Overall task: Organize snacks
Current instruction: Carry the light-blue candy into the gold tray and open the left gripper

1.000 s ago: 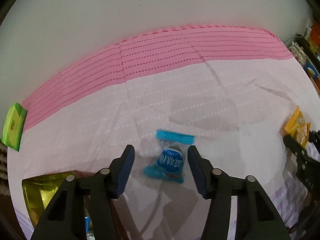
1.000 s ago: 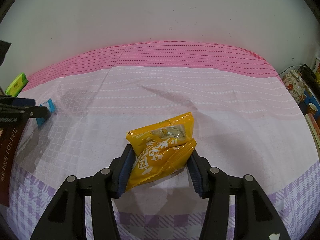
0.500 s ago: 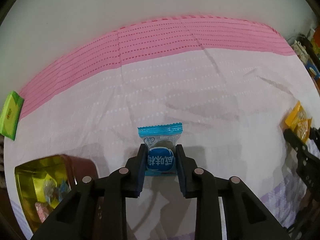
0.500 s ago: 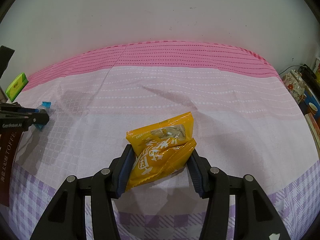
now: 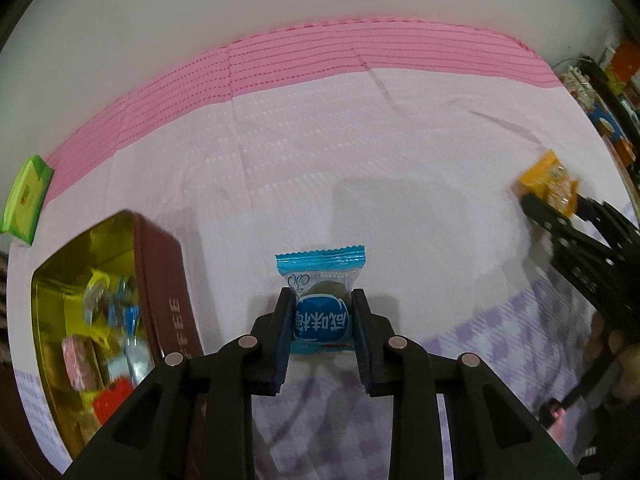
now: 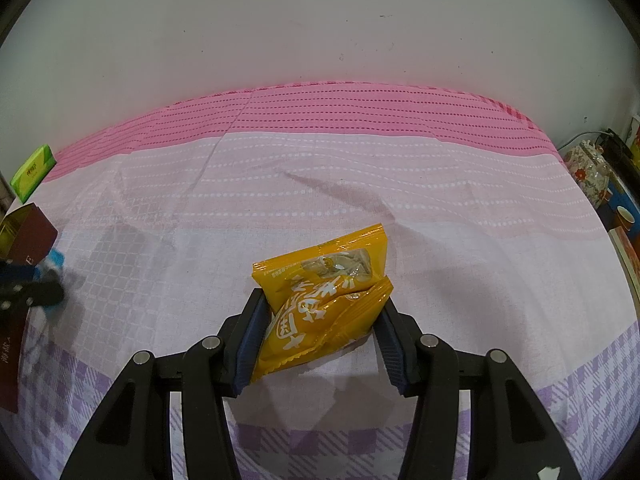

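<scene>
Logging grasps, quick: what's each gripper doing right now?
Left gripper: closed on the blue candy packet.
Right gripper: closed on the yellow snack bag.

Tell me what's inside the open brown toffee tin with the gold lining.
The brown toffee tin holds a loose pile of wrapped candies: yellow, blue, silvery, pink and red wrappers show. They are blurred, so no count; anything beneath the top layer is hidden.
</scene>
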The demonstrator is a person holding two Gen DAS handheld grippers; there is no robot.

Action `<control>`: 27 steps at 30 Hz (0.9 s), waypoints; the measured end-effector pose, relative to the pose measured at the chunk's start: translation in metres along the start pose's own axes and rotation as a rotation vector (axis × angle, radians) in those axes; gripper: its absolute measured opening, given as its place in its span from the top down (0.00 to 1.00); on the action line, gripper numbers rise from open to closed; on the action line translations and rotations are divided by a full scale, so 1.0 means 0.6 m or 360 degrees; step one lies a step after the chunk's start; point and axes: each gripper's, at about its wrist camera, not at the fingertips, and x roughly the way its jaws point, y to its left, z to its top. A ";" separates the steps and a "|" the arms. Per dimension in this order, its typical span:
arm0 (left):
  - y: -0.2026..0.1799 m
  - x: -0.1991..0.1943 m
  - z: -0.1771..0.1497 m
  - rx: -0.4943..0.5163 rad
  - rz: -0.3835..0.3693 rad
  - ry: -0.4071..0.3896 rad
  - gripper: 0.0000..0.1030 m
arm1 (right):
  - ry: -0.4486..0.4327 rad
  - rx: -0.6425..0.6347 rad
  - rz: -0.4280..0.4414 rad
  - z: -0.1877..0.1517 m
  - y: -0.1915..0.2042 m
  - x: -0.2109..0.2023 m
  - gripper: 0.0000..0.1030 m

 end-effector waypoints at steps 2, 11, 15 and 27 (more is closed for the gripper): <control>-0.003 -0.010 -0.010 -0.0007 -0.0005 -0.0008 0.72 | 0.0000 0.0000 0.0000 0.000 -0.001 0.000 0.52; 0.000 -0.060 -0.045 -0.0110 -0.0001 -0.0087 0.72 | 0.0001 -0.0001 -0.0001 0.000 0.000 0.000 0.52; 0.014 -0.074 -0.052 -0.0168 -0.0009 -0.0102 0.72 | 0.0001 -0.0001 -0.0001 0.000 0.001 0.000 0.52; 0.067 -0.141 -0.091 -0.0328 0.0034 -0.0169 0.72 | 0.0001 -0.0001 -0.0002 -0.001 0.001 0.001 0.52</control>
